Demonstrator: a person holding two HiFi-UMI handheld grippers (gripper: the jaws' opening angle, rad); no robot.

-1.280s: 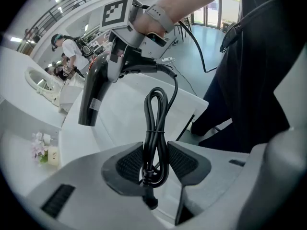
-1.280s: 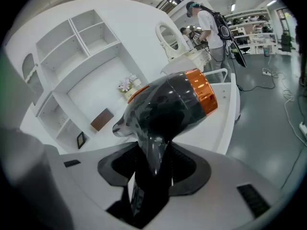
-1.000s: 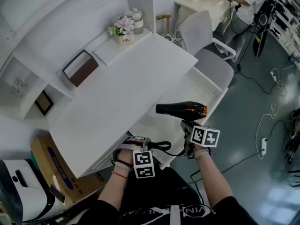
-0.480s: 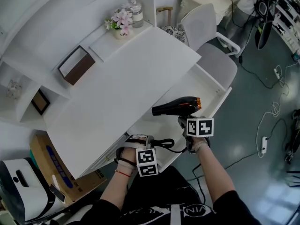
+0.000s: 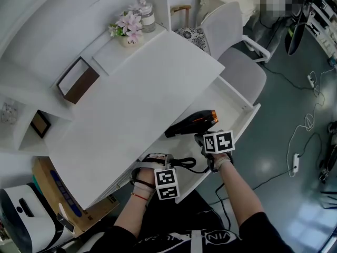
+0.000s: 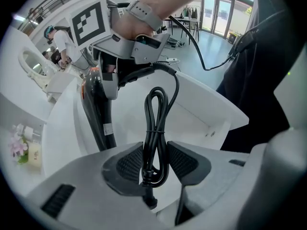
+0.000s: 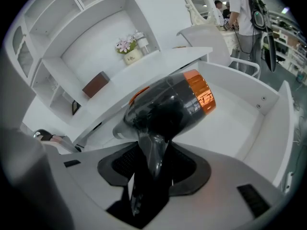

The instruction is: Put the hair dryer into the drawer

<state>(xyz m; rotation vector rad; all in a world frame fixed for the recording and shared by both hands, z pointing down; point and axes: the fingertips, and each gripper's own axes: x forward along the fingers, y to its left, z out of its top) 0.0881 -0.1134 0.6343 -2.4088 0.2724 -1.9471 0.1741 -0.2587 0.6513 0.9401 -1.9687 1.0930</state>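
Black and glossy, the hair dryer (image 7: 168,104) is hanging over the open drawer (image 5: 231,96), with its nozzle close under the desk top's (image 5: 131,99) front edge. The right gripper (image 7: 153,162) is clamping its handle and the left gripper (image 6: 154,162) is pinching the bundled cord (image 6: 156,123). My worry is that nozzle clipping the edge, or cord trailing over the drawer's front rim and jamming it. Flowers (image 5: 126,26) are sitting at the desk's far corner, and a grey chair (image 5: 239,70) is standing beside it.
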